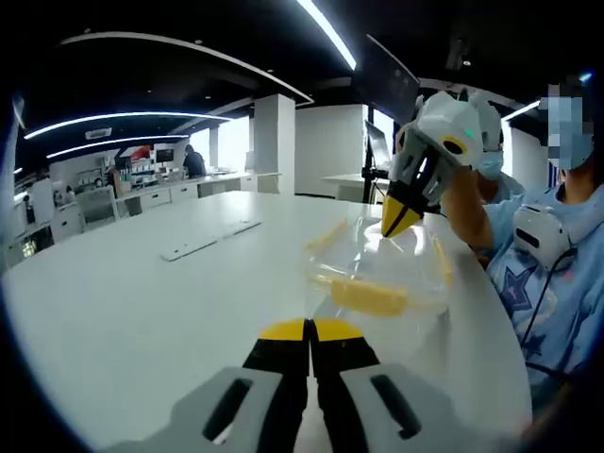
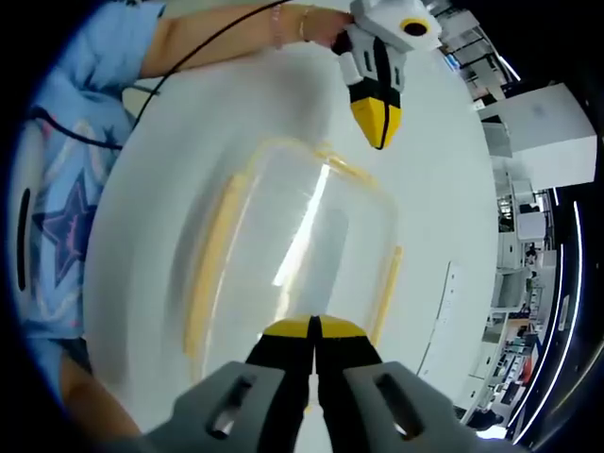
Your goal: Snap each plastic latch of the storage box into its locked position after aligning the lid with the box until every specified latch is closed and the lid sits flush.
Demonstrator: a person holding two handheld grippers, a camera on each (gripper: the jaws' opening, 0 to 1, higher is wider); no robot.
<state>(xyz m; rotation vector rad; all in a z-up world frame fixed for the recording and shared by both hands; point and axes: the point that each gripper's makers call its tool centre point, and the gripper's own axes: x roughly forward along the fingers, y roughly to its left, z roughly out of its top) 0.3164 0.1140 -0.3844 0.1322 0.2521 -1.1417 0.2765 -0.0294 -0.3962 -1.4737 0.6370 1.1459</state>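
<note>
A clear storage box (image 1: pixel 382 269) with its clear lid on stands on the white table (image 1: pixel 142 311). Yellow latches run along its sides: one (image 1: pixel 370 297) faces me, and in the right gripper view a long one (image 2: pixel 212 255) lies on the left and another (image 2: pixel 387 283) on the right. My left gripper (image 1: pixel 310 330) is shut, just short of the box's near side. My right gripper (image 2: pixel 313 327) is shut and looks down onto the lid (image 2: pixel 302 236) from above one edge. Each gripper also shows in the other view, the right gripper (image 1: pixel 398 215) over the box and the left gripper (image 2: pixel 377 118) beside an end latch (image 2: pixel 344 168).
A person in a blue star-print shirt (image 1: pixel 557 283) stands at the table's right side, close to the box. A flat white strip (image 1: pixel 208 241) lies further out on the table. Desks, pillars and another person (image 1: pixel 193 160) are far behind.
</note>
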